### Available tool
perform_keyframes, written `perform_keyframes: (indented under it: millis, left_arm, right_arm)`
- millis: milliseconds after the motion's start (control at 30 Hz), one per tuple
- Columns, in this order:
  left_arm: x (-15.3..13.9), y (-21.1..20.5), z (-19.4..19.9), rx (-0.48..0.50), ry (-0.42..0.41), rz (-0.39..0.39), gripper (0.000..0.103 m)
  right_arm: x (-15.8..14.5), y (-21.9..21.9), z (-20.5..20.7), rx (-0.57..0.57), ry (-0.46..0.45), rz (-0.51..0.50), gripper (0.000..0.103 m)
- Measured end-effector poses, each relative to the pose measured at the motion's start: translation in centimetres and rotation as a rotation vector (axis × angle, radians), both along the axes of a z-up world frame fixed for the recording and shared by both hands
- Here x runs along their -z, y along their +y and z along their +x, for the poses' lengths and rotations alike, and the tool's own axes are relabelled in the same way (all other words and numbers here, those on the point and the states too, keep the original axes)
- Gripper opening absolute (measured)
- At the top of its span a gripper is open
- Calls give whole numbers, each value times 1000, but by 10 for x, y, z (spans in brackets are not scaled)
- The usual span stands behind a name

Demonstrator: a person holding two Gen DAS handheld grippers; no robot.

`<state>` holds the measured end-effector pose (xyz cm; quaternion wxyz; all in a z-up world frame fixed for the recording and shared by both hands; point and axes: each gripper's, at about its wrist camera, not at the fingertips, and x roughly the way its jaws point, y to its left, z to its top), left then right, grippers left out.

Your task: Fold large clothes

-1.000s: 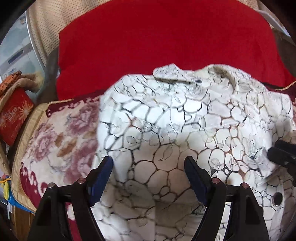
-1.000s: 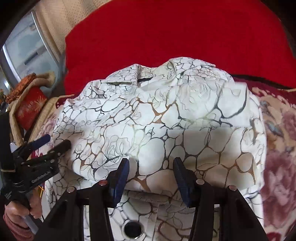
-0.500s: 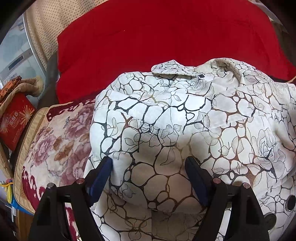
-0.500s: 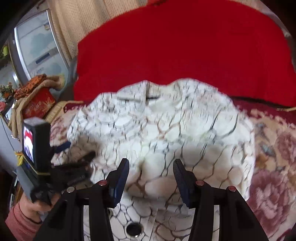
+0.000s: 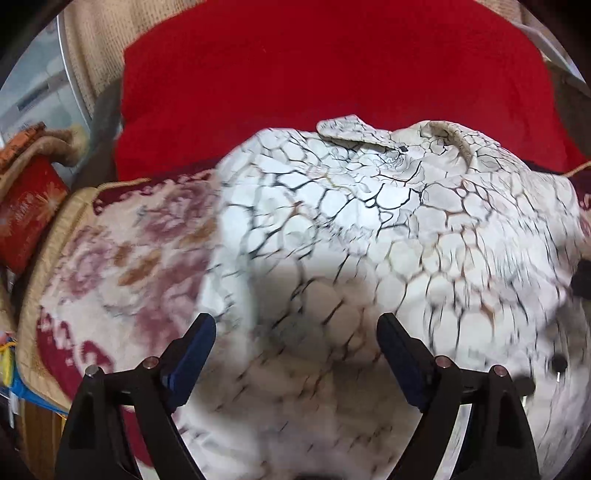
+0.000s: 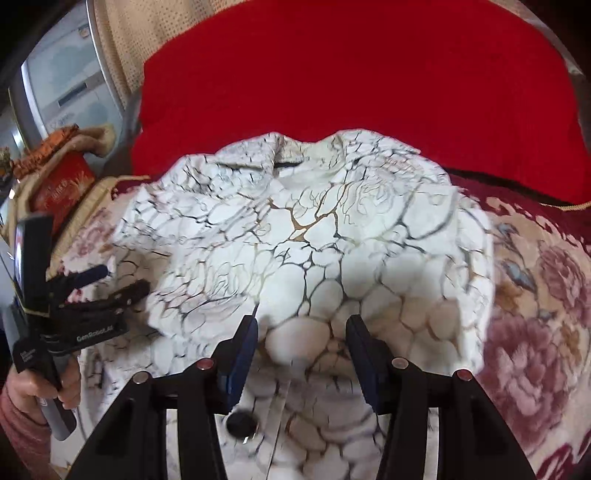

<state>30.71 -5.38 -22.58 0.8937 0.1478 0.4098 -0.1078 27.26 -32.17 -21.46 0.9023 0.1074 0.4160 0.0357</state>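
- At the far left of our right wrist view we see a red box (image 6: 59, 181) with gold print, sitting inside a beige fabric wrap (image 6: 86, 138); what the box holds we cannot tell.
- Behind it stands a grey appliance (image 6: 70, 81), and a beige knitted cloth (image 6: 140, 33) hangs beside that.
- Our left gripper (image 6: 114, 280) appears at the left of the same view, held in our left hand (image 6: 40, 387); its jaws are spread apart and grip nothing, with the tips over the left edge of the garment.
- From its own camera, our left gripper (image 5: 295, 354) shows both blue pads (image 5: 192, 354) wide apart above the cloth, which is blurred there.
- The white jacket (image 6: 314, 251), printed with black and gold crackle lines and faint roses, lies folded on a floral blanket (image 6: 535, 314); its collar (image 6: 280, 158) points away from us toward a red blanket (image 6: 351, 81) that lies behind it.
- A dark button (image 6: 242, 424) shows on the jacket's lower layer, near the right wrist camera.
- Our right gripper (image 6: 301, 339) is released as well, jaws parted over the near fold of the jacket; whether the pads touch the fabric we cannot tell.
- To the right of the jacket, the floral blanket shows pink blooms on cream with a dark red border.
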Motion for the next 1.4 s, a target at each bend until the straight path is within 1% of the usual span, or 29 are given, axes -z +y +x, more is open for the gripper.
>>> perform_keyframes:
  millis: [100,233,367,533,667,833,1000,1067,1167,1233,1333,1367,1400]
  left_arm:
    - [-10,13,-24,2,-45,23,89]
    - [-25,31,-56,6,-90,7,89]
    - [-42,47,-85,2,-132,-13,89]
    - [-61,65,-110,-8,-155,-42,89]
    - [-78,80,-131,-14,-182,-58,89]
    - [-97,100,-160,-9,-226,-54,89]
    - [-110,129,-193,-17,-281,-10,89]
    - [-111,141,-203,-26,-295,11,90]
    - [-102,164,-216,-39,-274,11,91]
    - [-89,178,-221,-35,-226,-12,92]
    - [-61,199,-223,-51,-120,-70,92]
    - [-47,208,-223,-63,-76,-96,92]
    - [-37,212,-223,-76,-48,-105,92]
  right_arm:
    - [-10,0,-19,7,-27,-30,54]
    - [-33,14,-47,9,-96,-146,55]
    - [-58,31,-77,-11,-173,-228,64]
    - [-79,57,-107,-57,-227,-334,65]
    - [-92,71,-128,-83,-257,-376,65]
    - [-110,84,-154,-97,-297,-416,65]
    - [-126,92,-180,-115,-332,-448,66]
    - [-130,92,-192,-126,-347,-452,67]
    - [-131,86,-210,-137,-353,-425,68]
    - [-125,74,-222,-134,-335,-384,68]
    - [-109,51,-238,-101,-288,-327,74]
    - [-100,40,-243,-79,-266,-310,74]
    - [-91,29,-249,-57,-240,-294,74]
